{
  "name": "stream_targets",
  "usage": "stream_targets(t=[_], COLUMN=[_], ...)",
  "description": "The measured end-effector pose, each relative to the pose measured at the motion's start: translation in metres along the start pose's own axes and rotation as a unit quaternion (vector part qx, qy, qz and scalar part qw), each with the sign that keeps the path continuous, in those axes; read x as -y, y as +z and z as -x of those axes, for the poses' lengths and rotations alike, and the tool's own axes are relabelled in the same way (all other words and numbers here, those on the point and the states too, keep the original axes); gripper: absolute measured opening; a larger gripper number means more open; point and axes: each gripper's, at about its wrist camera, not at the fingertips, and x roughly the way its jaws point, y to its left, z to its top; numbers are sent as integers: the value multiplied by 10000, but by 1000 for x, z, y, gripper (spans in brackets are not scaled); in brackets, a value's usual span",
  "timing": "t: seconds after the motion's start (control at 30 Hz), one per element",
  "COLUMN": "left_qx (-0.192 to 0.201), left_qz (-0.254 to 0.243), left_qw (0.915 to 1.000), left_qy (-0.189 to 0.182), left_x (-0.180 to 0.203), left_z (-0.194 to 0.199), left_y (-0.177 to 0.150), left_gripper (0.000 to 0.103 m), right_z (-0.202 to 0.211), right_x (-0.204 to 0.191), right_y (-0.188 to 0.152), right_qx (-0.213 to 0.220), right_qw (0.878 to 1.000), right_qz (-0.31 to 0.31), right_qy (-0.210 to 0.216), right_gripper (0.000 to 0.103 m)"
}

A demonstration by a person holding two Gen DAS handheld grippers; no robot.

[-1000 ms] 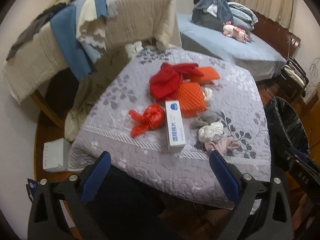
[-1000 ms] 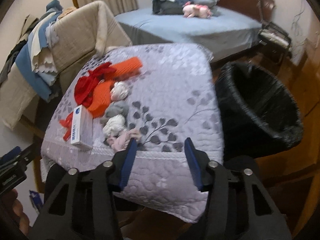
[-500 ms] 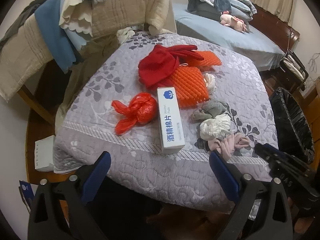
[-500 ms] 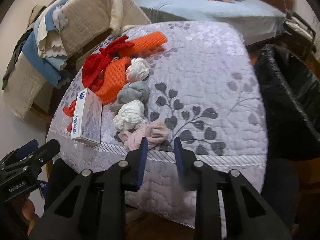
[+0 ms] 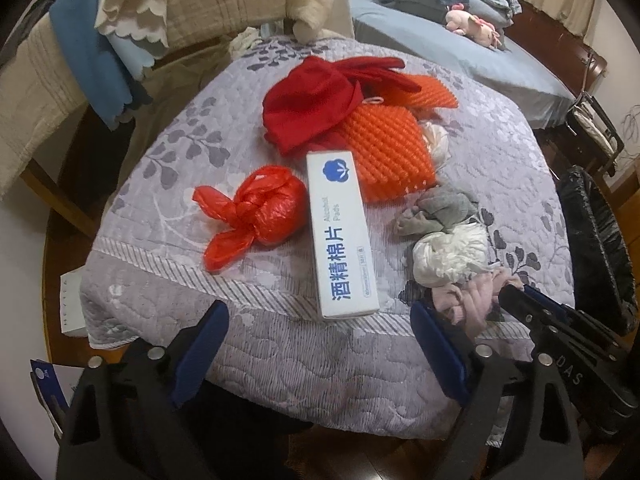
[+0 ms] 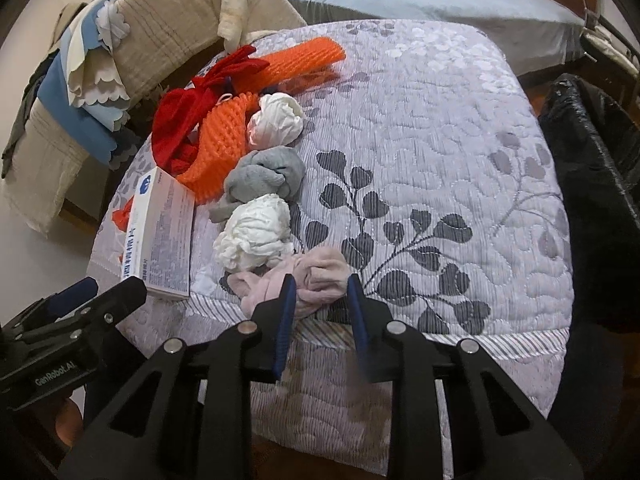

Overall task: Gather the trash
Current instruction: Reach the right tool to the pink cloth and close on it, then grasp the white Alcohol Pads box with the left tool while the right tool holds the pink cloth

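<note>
- Since the earlier frames both grippers have drawn nearer the table; the right gripper (image 6: 321,292) has narrowed its jaws, which now flank the near part of the pink cloth wad (image 6: 320,270) at the table's front edge. Whether they press it cannot be told.
- Left gripper (image 5: 320,318): jaws wide apart, holding nothing, in front of the white box (image 5: 341,236).
- Left-wrist view alone shows the knotted red plastic bag (image 5: 260,212) in full, just beside the box; the right-wrist view shows only a sliver of it.
- Right-wrist view alone shows the farthest white wad (image 6: 276,124) in full, beyond the grey wad (image 6: 266,176) and the nearer white wad (image 6: 254,236).
- Black-lined bin (image 6: 592,184): right of the quilted table cover (image 6: 440,120).
- Writing: box reads "Alcohol Pads" and "酒精棉片"; the left gripper's body reads "GenRobot.AI".
</note>
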Motion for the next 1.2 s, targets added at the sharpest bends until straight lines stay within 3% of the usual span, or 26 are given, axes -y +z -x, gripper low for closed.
stream_targets(t=[0.23, 0.3, 0.47, 0.8, 1.2], left_qx=[-173, -225, -337, -175, 176], left_qz=[-7, -18, -29, -105, -353], left_qw=[9998, 9997, 9991, 9996, 9987], left_qy=[-61, -98, -248, -197, -319], left_x=[-1, -1, 1, 5, 30], left_z=[-16, -20, -25, -6, 42], left_y=[5, 5, 4, 1, 6], left_gripper=[74, 65, 30, 30, 30], right_z=[-12, -12, -7, 24, 63], right_x=[-1, -2, -3, 2, 36], right_y=[5, 6, 5, 13, 15], right_qx=[-70, -71, -54, 242, 623], right_qw=[9999, 9999, 9997, 9994, 9980], right_qz=[61, 96, 127, 45, -143], right_qy=[88, 109, 191, 241, -21], right_gripper=[12, 10, 6, 6, 6])
